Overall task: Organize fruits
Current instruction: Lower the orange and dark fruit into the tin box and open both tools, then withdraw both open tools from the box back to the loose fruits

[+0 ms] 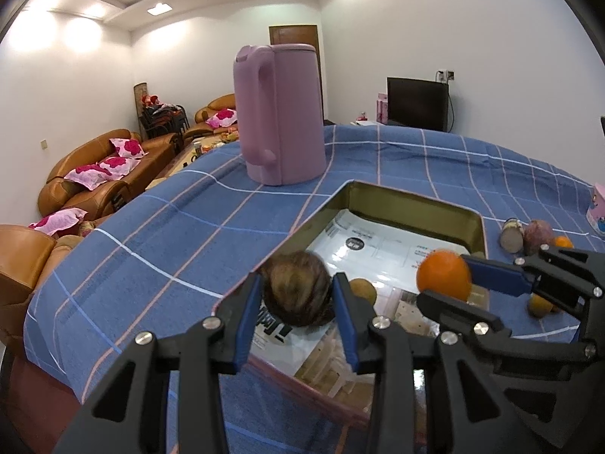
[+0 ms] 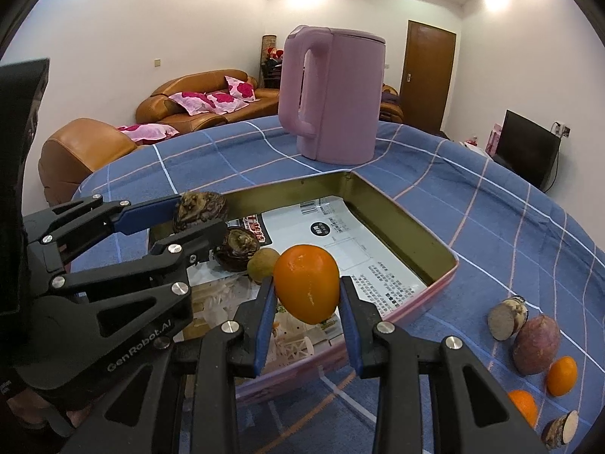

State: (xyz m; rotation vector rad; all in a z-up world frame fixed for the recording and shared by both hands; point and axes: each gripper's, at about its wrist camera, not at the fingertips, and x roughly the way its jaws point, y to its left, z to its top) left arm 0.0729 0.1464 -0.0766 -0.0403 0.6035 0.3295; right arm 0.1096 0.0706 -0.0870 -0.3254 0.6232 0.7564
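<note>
My left gripper [image 1: 298, 295] clamps a rough brown taro [image 1: 297, 287]; my right gripper [image 2: 307, 302] clamps a smooth orange [image 2: 307, 289], both over the metal tray [image 2: 408, 219].

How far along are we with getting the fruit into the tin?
Done: a dark brown fruit and a small tan one lie in the tin.
In hand: the right gripper holds an orange over the tin; the left gripper holds another dark fruit above it.
Left: two cut pieces, a purple fruit and two small oranges on the tablecloth.
</note>
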